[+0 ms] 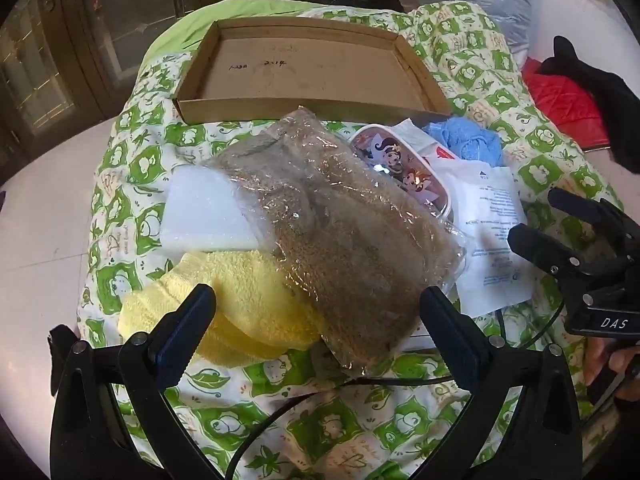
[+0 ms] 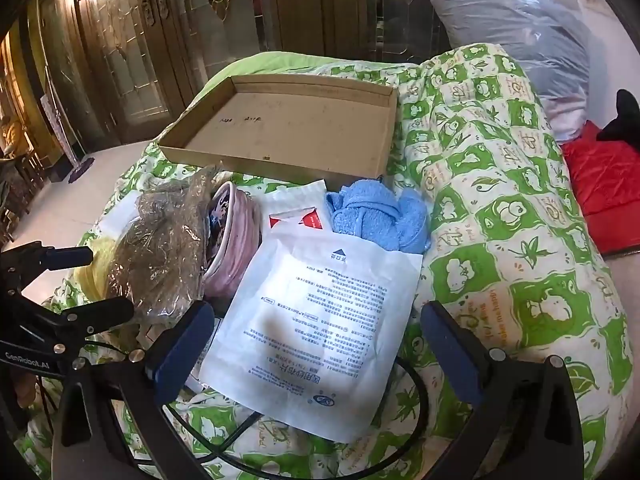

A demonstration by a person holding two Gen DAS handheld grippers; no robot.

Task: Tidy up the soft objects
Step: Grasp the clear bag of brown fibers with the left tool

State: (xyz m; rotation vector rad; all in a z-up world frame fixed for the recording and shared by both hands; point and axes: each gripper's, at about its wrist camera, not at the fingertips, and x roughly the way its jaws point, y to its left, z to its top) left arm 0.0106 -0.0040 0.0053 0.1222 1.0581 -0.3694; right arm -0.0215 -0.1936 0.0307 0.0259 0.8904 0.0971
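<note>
A pile of objects lies on a green-and-white quilt. A brown fuzzy item in clear plastic wrap (image 1: 340, 232) lies over a yellow towel (image 1: 240, 304) and a white foam block (image 1: 204, 212). My left gripper (image 1: 318, 320) is open just before the wrap and the yellow towel. A blue towel (image 2: 380, 216) lies beside a large white paper packet (image 2: 316, 320). My right gripper (image 2: 316, 344) is open over that packet and also shows in the left wrist view (image 1: 536, 216). An empty shallow cardboard tray (image 1: 304, 72) stands behind the pile.
A pink cartoon lunch box (image 1: 404, 168) leans between the wrap and the packets. A small white-and-red packet (image 2: 304, 212) lies by the blue towel. A black cable (image 2: 400, 420) runs across the quilt. A red quilted item (image 2: 600, 184) and a plastic-bagged bundle (image 2: 516, 20) lie at the right.
</note>
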